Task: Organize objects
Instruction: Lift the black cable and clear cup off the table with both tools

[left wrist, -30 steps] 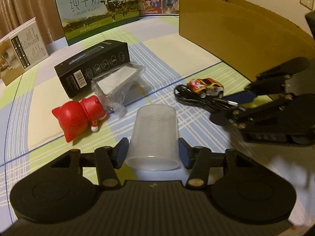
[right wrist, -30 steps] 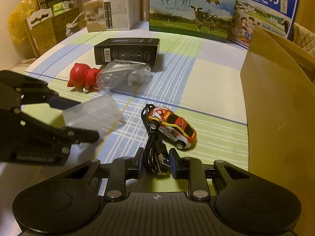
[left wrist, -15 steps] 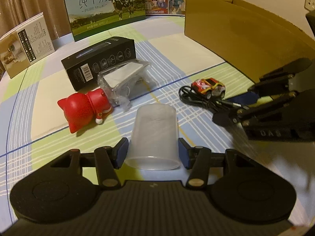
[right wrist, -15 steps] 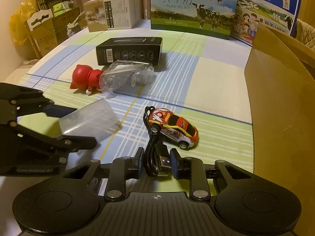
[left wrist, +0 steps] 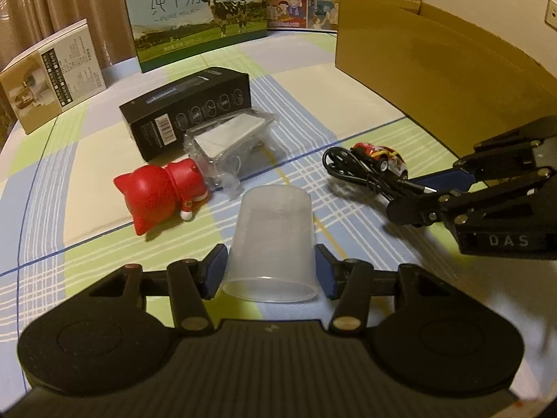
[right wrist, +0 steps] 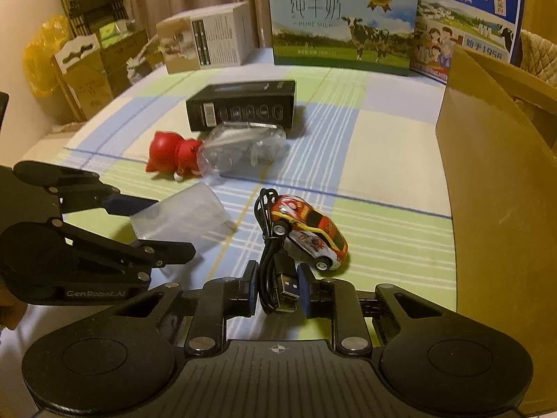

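Note:
My left gripper (left wrist: 271, 273) is shut on a translucent plastic cup (left wrist: 273, 240), held above the checked cloth; the cup also shows in the right wrist view (right wrist: 181, 217). My right gripper (right wrist: 278, 291) is shut on a coiled black USB cable (right wrist: 275, 261), which also shows in the left wrist view (left wrist: 362, 176). A red and yellow toy car (right wrist: 308, 231) lies against the cable. A red cat figure (left wrist: 160, 191), a clear plastic-wrapped packet (left wrist: 229, 146) and a black box (left wrist: 188, 122) lie beyond the cup.
An open brown cardboard box (left wrist: 435, 66) stands at the right, also in the right wrist view (right wrist: 501, 181). Milk cartons (right wrist: 343, 22) and a white box (right wrist: 205, 38) line the far edge. Stacked cartons (right wrist: 83, 66) stand off the left side.
Both grippers have risen and drawn back a little with their loads. The cable's coil has lifted off the cloth beside the toy car.

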{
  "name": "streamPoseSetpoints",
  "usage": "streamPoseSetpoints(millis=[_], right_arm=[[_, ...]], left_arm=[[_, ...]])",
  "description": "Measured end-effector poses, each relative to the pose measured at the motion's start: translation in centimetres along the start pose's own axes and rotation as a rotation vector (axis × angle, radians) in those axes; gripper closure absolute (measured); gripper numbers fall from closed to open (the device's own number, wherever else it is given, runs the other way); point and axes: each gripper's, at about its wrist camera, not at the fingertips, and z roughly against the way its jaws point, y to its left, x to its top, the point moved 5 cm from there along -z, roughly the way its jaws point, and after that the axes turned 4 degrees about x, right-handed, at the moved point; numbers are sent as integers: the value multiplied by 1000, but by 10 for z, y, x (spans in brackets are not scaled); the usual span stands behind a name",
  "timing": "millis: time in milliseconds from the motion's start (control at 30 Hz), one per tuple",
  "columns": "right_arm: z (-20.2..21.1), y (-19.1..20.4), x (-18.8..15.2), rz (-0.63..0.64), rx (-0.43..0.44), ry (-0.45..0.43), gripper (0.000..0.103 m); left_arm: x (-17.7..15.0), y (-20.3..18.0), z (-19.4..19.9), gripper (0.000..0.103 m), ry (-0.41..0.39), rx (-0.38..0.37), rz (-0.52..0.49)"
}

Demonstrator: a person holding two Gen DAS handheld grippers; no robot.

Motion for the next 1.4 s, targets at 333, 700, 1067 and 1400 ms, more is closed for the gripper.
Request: streamPoseSetpoints(millis=[333, 700, 1067, 1400], right_arm=[[27, 10, 3, -37, 7, -33, 84], [85, 25, 0, -68, -26, -65, 84], [156, 44, -10, -65, -63, -109, 84], [218, 47, -20, -70, -105, -161, 84]], left_arm=[[-1, 6, 29, 55, 1, 29, 87], [-4, -2, 88, 55, -6, 59, 207], [-10, -28, 162, 55, -37, 95, 244], [-4, -54, 213, 55, -86, 99, 246]])
